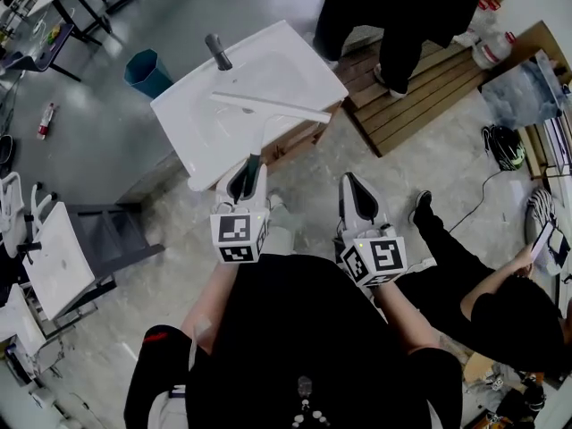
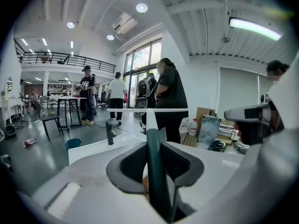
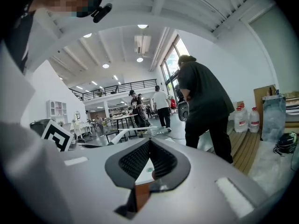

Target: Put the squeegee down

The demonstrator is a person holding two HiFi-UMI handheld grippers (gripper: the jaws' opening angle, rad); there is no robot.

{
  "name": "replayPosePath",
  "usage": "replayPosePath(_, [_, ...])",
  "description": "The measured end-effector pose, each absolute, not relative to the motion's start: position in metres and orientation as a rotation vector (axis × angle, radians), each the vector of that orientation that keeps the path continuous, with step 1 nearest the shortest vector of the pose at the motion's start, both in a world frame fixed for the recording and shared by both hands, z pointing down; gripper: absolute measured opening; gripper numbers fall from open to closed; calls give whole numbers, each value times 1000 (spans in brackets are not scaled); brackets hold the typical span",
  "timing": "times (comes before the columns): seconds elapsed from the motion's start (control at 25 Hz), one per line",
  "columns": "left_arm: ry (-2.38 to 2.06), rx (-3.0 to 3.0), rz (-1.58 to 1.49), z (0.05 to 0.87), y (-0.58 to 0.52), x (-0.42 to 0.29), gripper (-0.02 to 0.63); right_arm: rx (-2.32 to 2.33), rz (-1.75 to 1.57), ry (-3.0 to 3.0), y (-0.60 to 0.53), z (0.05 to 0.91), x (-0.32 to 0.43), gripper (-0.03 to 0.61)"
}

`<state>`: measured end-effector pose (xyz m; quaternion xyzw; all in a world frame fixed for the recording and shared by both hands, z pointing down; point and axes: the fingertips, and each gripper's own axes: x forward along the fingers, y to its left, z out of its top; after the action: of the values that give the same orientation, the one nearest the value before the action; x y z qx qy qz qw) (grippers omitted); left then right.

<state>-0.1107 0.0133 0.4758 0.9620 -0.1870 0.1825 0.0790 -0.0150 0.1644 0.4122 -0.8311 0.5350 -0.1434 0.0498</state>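
Over the smooth white rectangular basin (image 1: 201, 137), the left gripper (image 1: 248, 172) clamps the slim dark-green handle of the T-shaped squeegee (image 1: 268, 105), its long pale blade set crosswise, while the right gripper (image 1: 357, 195) has its ribbed black pads closed together on nothing.

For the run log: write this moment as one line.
left claw: shut on squeegee | squeegee: blade over white sink, not released | right claw: shut, empty | task: pending

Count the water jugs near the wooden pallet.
2. The left jug and the right jug stand side by side at the wooden pallet's far end, past the standing person; others may be hidden behind that person.
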Motion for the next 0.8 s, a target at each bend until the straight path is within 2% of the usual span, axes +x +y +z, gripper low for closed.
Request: replayPosePath(0.8, [-433,2897,594,488,-65,-13,104,-2582,-438,1586,73,409,74,2])
